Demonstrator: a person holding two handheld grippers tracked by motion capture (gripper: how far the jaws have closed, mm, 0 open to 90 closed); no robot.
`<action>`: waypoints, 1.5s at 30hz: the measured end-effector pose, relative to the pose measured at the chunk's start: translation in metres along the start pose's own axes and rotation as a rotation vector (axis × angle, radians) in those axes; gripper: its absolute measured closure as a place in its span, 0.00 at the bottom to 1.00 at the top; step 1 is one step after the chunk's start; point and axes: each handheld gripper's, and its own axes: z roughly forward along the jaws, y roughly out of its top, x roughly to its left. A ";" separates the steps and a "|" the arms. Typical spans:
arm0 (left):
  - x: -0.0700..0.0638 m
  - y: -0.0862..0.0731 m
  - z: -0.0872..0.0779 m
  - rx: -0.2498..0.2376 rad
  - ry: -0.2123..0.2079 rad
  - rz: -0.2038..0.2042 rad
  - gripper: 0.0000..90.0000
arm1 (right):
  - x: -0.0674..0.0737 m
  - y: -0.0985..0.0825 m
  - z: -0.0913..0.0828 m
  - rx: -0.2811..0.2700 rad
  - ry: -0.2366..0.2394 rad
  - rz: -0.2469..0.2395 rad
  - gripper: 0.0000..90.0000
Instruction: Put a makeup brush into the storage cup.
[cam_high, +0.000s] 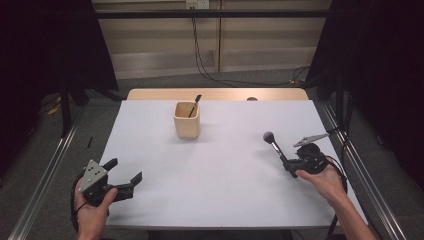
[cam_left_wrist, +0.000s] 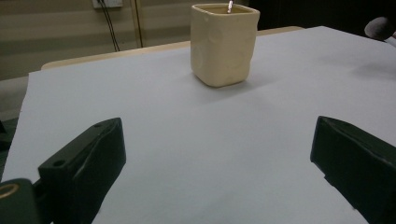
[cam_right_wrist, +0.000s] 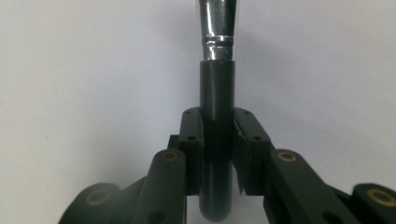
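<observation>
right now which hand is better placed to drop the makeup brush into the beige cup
Right. The right gripper is already shut on the makeup brush handle, head up. The left gripper sits open and empty at the table's near left corner. The cup already holds another brush.

The left hand (cam_high: 89, 205) comes in from the bottom of the high view, at its left, wrapped around the body of the left gripper (cam_high: 123, 172). That gripper points forward and toward the middle, with the grey three-cornered plate on top, and its two black jaws stand wide apart with nothing between them; the left gripper view shows the same broad gap. The right hand (cam_high: 325, 181) enters from the lower right, forearm angled inward, palm cupping the right gripper (cam_high: 288, 165), which points up and to the left. Its jaws are clamped on the dark handle of a makeup brush (cam_right_wrist: 215, 140), pressing it from both sides.
</observation>
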 end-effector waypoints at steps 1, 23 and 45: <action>0.000 0.000 0.000 0.000 0.001 -0.001 0.04 | 0.000 -0.001 -0.001 -0.011 -0.006 -0.004 0.84; 0.002 0.000 -0.002 -0.004 0.002 -0.003 0.04 | -0.003 -0.011 0.000 -0.287 0.003 0.054 0.84; -0.001 0.000 -0.003 -0.058 -0.033 -0.036 0.04 | 0.007 -0.015 -0.012 -0.539 0.088 0.004 0.83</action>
